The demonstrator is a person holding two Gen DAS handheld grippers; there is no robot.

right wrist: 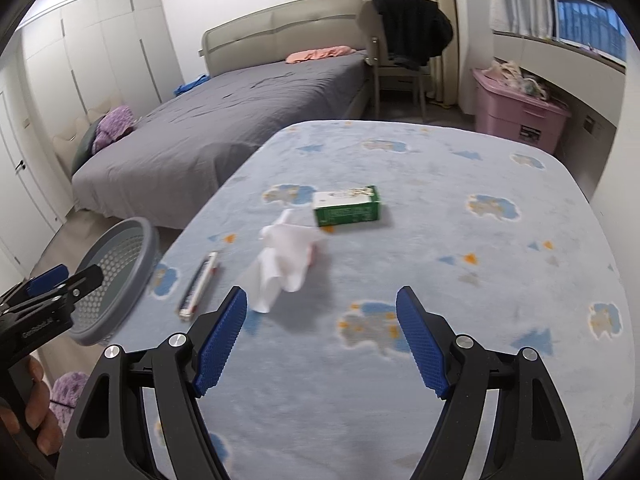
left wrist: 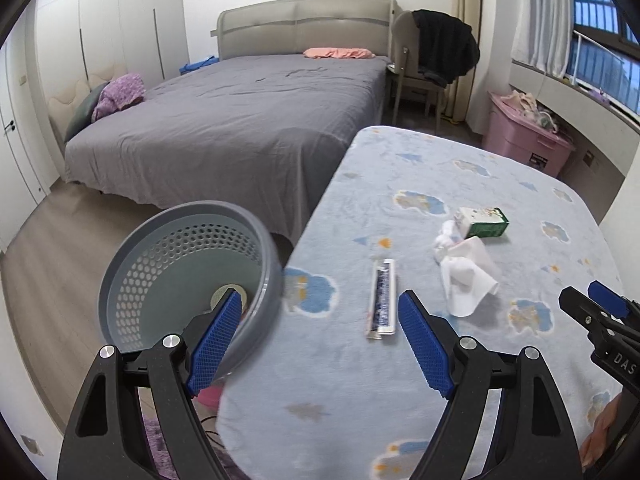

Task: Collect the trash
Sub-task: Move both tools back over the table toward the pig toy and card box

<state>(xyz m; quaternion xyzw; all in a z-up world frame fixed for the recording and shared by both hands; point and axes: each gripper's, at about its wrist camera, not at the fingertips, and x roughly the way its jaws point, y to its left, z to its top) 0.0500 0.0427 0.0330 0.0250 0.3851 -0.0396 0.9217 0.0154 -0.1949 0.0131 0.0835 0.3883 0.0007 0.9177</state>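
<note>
A table under a pale blue cloud-print cloth (left wrist: 400, 380) (right wrist: 460, 208) holds three pieces of trash: a flat silver-and-dark wrapper (left wrist: 383, 300) (right wrist: 199, 286), a crumpled white tissue (left wrist: 466, 270) (right wrist: 282, 258) and a green-and-white carton (left wrist: 484, 222) (right wrist: 346, 206) lying on its side. A grey perforated bin (left wrist: 188, 276) (right wrist: 114, 282) stands tilted at the table's left edge. My left gripper (left wrist: 320, 314) is open and empty, its jaws straddling the bin rim and the wrapper's near end. My right gripper (right wrist: 322, 312) is open and empty, just short of the tissue.
A bed with a grey sheet (left wrist: 240, 120) lies beyond the table. A chair with a dark jacket (left wrist: 432, 56) and a pink storage box (left wrist: 524, 140) stand at the back right. Wood floor (left wrist: 52, 248) shows left of the bin.
</note>
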